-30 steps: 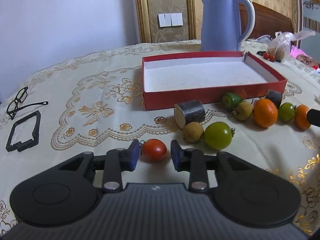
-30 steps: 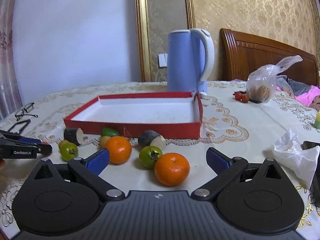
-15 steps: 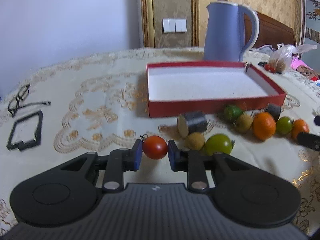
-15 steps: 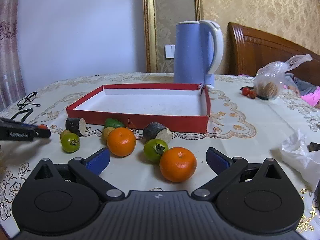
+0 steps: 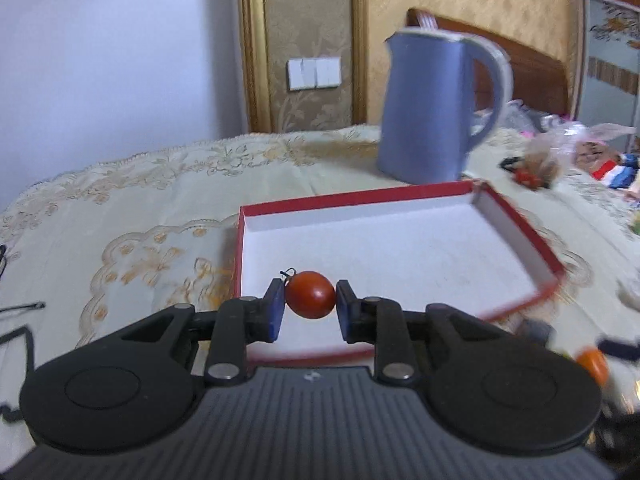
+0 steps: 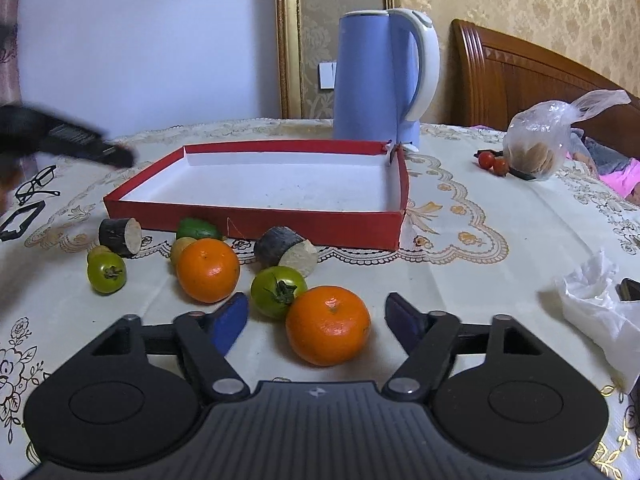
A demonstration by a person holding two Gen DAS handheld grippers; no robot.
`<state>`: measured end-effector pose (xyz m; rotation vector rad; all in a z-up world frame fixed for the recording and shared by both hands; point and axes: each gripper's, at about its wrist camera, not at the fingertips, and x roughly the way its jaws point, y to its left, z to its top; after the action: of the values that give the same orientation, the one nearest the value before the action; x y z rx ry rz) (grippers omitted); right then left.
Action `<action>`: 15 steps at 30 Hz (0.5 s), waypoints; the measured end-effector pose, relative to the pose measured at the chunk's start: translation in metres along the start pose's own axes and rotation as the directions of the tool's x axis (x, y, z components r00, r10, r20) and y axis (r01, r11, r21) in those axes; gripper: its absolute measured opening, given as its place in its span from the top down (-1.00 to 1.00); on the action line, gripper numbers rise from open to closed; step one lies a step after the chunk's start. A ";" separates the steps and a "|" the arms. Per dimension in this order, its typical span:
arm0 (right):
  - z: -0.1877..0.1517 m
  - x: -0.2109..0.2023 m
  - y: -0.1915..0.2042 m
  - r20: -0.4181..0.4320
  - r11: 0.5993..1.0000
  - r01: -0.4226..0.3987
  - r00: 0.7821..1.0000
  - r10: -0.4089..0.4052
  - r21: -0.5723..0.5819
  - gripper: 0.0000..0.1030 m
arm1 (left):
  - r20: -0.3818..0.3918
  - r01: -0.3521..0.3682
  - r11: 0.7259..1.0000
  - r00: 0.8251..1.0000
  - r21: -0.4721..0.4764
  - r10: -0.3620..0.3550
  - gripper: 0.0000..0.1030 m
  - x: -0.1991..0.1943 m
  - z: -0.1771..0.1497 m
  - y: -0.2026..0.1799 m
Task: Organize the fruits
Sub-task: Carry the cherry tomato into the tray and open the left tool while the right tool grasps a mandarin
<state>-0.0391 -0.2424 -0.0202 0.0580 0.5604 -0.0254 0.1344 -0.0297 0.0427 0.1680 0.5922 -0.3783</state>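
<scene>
Left wrist view has the left gripper (image 5: 310,304) clamped on the red cherry tomato (image 5: 310,294), carried above the red box (image 5: 516,210) for a drop inside; the box is bare. Right gripper (image 6: 316,320) is released, its jaws just closing around the near orange (image 6: 328,325) on the desk (image 6: 480,280), lined up to go next.

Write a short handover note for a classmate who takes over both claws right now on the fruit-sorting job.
Left claw: shut on the red tomato, held over the red box.
Right claw: jaws have just been closing around the near orange, pads not yet touching it.
Box holds no fruit.
Done: tomato picked up.
Left: drop the tomato in, then the near orange, far orange, green tomatoes and the rest.
</scene>
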 end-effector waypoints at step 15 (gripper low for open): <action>0.002 0.009 -0.005 -0.043 1.000 -0.004 0.999 0.005 0.025 0.08 | -0.129 -0.068 0.998 0.989 0.003 0.068 -0.34 0.094 0.027 -0.014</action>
<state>-0.0307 -0.2475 -0.0231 0.0842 0.6027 -0.0271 0.2144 -0.0776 0.0106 0.2121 0.7125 -0.3025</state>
